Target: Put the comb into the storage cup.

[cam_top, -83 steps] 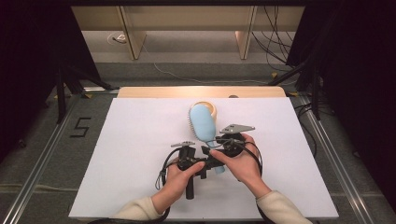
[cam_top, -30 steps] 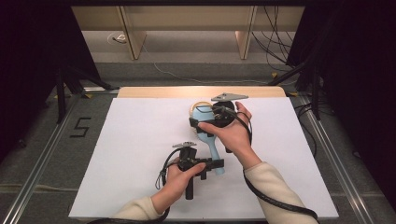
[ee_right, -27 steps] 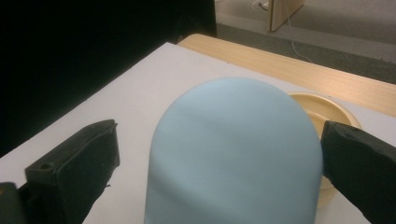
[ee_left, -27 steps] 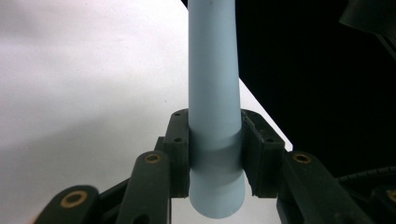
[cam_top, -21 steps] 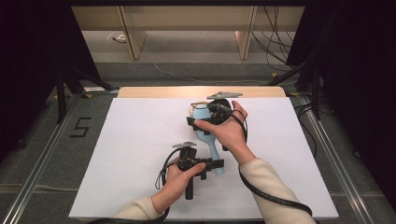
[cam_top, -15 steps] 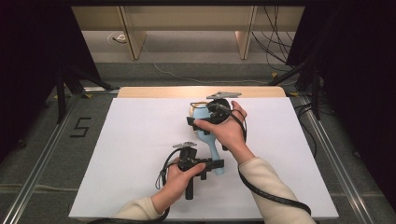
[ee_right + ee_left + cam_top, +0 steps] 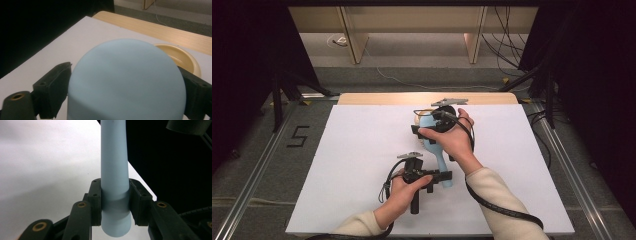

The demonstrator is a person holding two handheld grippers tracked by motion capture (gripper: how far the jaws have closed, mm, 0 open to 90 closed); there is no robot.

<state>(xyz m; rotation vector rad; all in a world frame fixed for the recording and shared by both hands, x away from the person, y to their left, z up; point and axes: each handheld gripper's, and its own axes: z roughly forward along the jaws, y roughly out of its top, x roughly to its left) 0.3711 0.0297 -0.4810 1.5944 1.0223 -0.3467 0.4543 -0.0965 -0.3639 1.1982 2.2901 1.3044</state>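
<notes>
Hairbrush: a pale blue hairbrush [image 7: 435, 145] lies on the white table [image 7: 352, 165], its broad rounded head away from the person and its tapering handle toward them.
Long axis: runs roughly front to back on the table, tilted slightly, from the head near the far edge to the handle end by the left hand [image 7: 404, 192].
Left gripper [image 7: 115, 202]: its jaws are pinching the handle close to its butt end, one pad on each side; in the left gripper view the handle rises straight up between them.
Right gripper [image 7: 126, 92]: its jaws stand wide on either side of the head and have just been closing in on it; in the right gripper view the left pad looks a little apart from the blue surface, and contact on the right is hard to judge.
Nearer hand: the right hand [image 7: 452, 137] is at the head, the left at the handle, so each end has its own gripper.
Yellow dish [image 7: 183, 60]: sits just beyond the head, near the wooden strip [image 7: 382, 98] at the far table edge.
Coming move, as a judgement: the right jaws likely need to close squarely across the width of the head, at right angles to the long axis.
Hidden: the bristle side is out of sight; in the high view the right hand covers most of the head and the dish.
</notes>
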